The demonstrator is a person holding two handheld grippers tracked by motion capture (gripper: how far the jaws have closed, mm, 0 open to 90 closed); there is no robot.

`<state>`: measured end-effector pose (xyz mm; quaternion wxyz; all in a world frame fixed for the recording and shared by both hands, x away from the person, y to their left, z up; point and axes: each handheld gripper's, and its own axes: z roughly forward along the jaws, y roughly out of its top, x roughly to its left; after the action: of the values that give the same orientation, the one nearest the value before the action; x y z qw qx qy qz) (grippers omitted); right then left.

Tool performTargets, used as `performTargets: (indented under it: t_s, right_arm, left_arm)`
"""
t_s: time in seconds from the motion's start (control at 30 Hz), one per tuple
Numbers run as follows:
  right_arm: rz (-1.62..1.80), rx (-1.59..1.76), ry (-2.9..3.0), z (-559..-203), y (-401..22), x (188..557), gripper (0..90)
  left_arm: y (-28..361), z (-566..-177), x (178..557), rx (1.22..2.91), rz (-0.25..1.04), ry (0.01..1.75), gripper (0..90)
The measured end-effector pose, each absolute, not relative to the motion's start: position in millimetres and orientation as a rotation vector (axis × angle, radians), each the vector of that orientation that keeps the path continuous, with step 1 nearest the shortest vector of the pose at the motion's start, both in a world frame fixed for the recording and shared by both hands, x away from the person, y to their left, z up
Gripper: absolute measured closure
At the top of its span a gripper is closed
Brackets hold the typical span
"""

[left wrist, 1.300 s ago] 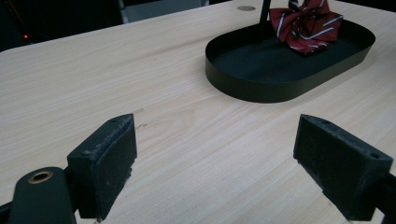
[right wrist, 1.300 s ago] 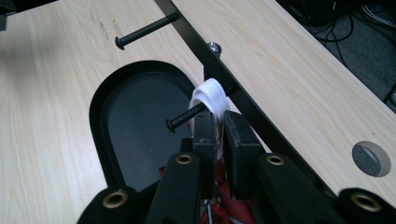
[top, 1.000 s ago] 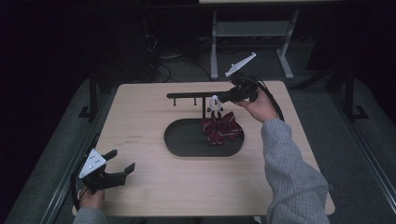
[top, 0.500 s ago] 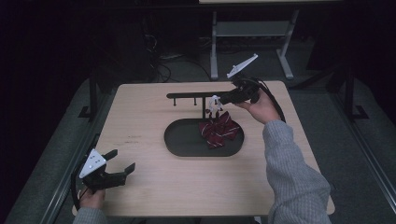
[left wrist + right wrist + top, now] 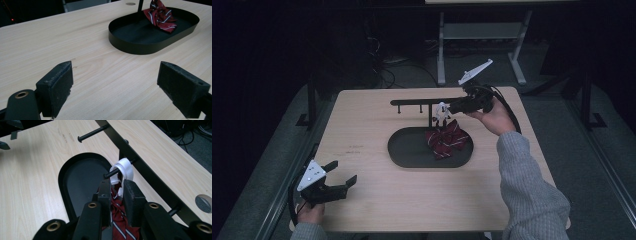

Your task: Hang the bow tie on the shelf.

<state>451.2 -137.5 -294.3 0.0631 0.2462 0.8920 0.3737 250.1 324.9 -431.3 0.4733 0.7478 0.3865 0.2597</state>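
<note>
The right tool (image 5: 117, 192) hides part of the bow tie (image 5: 117, 220); its jaws, narrowly apart and just opening, flank the cloth, seemingly without pinching it. Just ahead, the tie's white loop (image 5: 124, 168) hangs on a rack (image 5: 427, 102) peg above the tray (image 5: 404, 150). The left tool (image 5: 343, 182) gapes wide, holding nothing, over bare worktop (image 5: 100, 75).

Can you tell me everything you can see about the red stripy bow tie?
The bow tie looks like dark red cloth with thin white and dark stripes, folded into a soft bow. It hangs down into the right end of the black oval tray. Its white strap is looped over a peg of the black rack above the tray. The right gripper has its jaws close on either side of the cloth just under the strap; they have just been opening.
</note>
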Motion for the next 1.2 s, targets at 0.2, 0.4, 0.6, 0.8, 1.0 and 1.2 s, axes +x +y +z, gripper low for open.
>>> performTargets:
  t_s: [0.2, 0.4, 0.6, 0.8, 1.0, 1.2]
  right_arm:
    - [1.140, 0.721, 2.701, -296, -139, 449, 74.1]
    - [1.144, 0.713, 2.702, -297, -139, 445, 72.1]
    - [1.159, 0.690, 2.708, -295, -136, 439, 70.4]
    - [1.159, 0.674, 2.720, -294, -133, 435, 70.4]
    - [1.153, 0.656, 2.728, -298, -135, 433, 69.7]
    - [1.159, 0.647, 2.722, -298, -137, 429, 69.5]
  left_arm:
    - [325, -431, 250, 1.833, 0.636, 0.945, 12.8]
    - [324, -431, 250, 1.834, 0.635, 0.943, 12.8]
    - [323, -431, 250, 1.840, 0.632, 0.943, 12.8]
    - [324, -431, 250, 1.839, 0.631, 0.944, 12.8]
    - [324, -431, 250, 1.841, 0.631, 0.945, 12.8]
    - [324, -431, 250, 1.841, 0.630, 0.945, 12.8]
